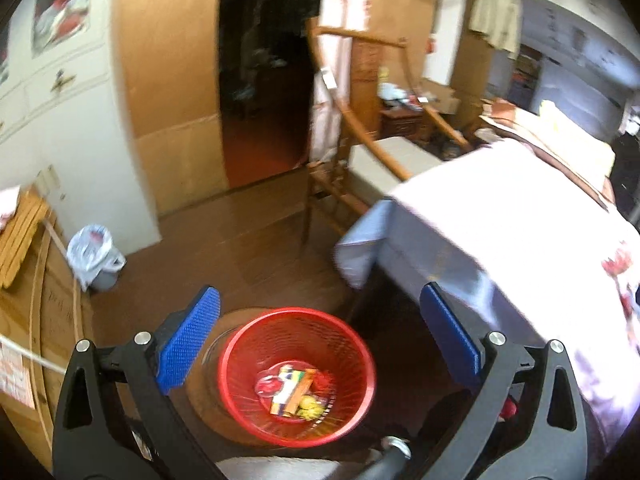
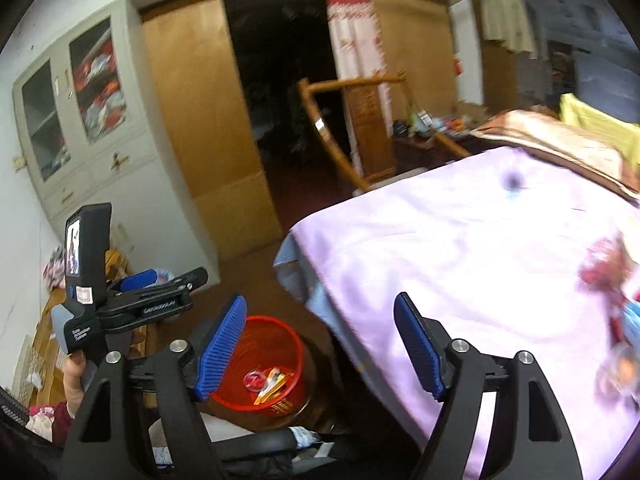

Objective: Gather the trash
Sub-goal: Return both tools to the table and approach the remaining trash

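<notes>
Dim indoor room, strong glare washing out the pale lilac bedsheet (image 2: 460,248), dark unlit doorway (image 1: 264,80) with no detail, motion blur smearing the wooden chair (image 1: 344,128) and far wall, heavy fisheye bending, black vignette corners, red mesh basket (image 1: 296,376) fairly sharp

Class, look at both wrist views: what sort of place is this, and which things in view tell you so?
Most likely a lived-in bedroom at home. A bed with a lilac sheet fills the right side, a white glass-door cupboard holds folded textiles, and a wooden chair stands by the dark doorway. A red mesh wastebasket sits beside the bed.
</notes>
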Available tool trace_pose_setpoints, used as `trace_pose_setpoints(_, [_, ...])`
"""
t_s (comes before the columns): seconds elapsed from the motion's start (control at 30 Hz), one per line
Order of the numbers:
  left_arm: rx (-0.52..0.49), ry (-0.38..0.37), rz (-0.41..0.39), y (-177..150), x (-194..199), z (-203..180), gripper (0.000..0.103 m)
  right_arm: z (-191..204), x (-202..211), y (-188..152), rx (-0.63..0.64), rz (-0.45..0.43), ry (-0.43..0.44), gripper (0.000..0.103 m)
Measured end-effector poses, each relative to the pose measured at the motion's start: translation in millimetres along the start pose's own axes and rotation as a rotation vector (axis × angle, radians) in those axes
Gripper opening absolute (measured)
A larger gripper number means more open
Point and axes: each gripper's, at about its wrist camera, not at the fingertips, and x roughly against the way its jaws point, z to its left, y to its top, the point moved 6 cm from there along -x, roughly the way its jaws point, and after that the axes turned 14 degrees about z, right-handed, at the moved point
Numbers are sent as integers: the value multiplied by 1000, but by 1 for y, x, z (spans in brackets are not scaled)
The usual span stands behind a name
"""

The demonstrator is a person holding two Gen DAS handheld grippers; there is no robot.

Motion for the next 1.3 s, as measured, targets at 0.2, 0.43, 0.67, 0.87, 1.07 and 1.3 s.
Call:
trace_pose_setpoints(0.2, [-147,-75,-9,-16,23,-68,96,-60,60,-33,-110,-126,-101,84])
trace_pose_setpoints(0.43, [-357,-190,69,-40,18,-170,96,-165,111,-71,-313,-214,-282,90])
trace_pose_setpoints(0.67, [-556,-280,146,-57,0,-274,96,-260,134,-103,-506,-238,-435,94])
trace_pose_setpoints(0.87, [-700,-367,191,-69,-11,-356,96,-318,140,-132,-641,-235,-492,94])
trace_pose_setpoints(1.07, [-839,-390,206,-83,-20,-421,96,-341,134,-149,-717,-213,-503,97])
trace_pose_setpoints(1.3, [-913,-387,257,-96,-34,-465,96,-344,129,-153,-752,-212,-500,98])
